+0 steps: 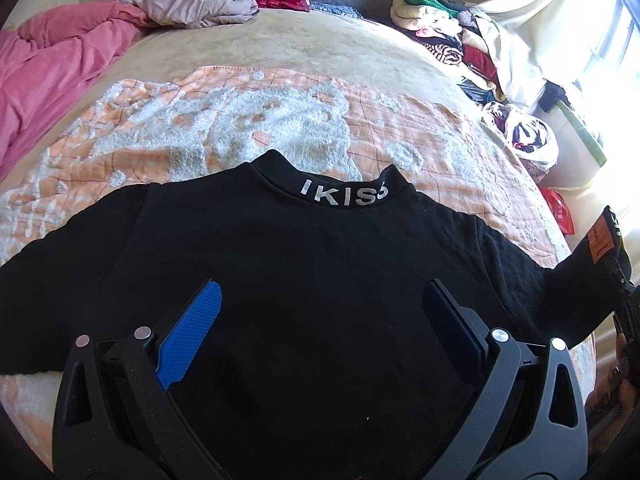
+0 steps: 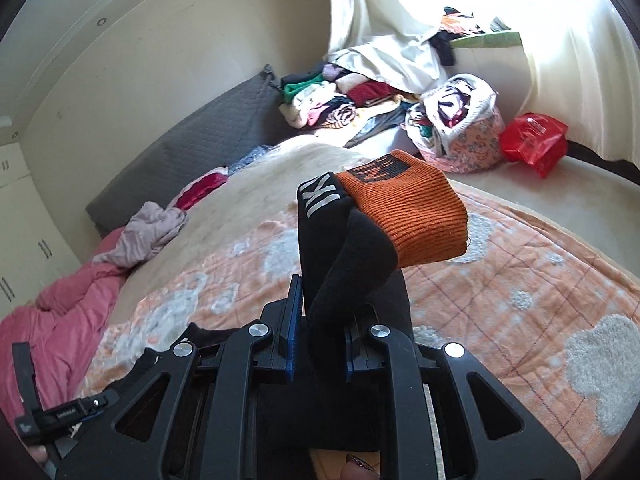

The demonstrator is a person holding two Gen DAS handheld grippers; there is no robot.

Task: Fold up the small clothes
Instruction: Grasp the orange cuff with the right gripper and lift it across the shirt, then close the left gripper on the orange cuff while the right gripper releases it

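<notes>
The right gripper (image 2: pixel 318 334) is clamped on the black sleeve (image 2: pixel 340 264) of the black top (image 1: pixel 304 280); the sleeve runs forward and up from between its blue pads (image 2: pixel 293 320), ending ahead of the fingers in an orange ribbed cuff (image 2: pixel 416 216) lifted clear of the bed. Pinching the sleeve short of the cuff probably lets the person carry the whole arm across the body for the first fold. The left gripper (image 1: pixel 320 320) hangs over the chest of the garment with its jaws spread wide and nothing between them, most likely ready to press the cloth down or take the other sleeve.

The top lies flat on the orange-and-white patterned blanket (image 1: pixel 224 120), directly beneath and ahead of the left gripper. Its long axis runs away from that gripper, the lettered collar (image 1: pixel 344 196) at the far end and the hem under the fingers, out of sight. The other sleeve reaches out to the left gripper's left, while the gripped one rises off to its right, where the cuff shows at the edge of view
</notes>
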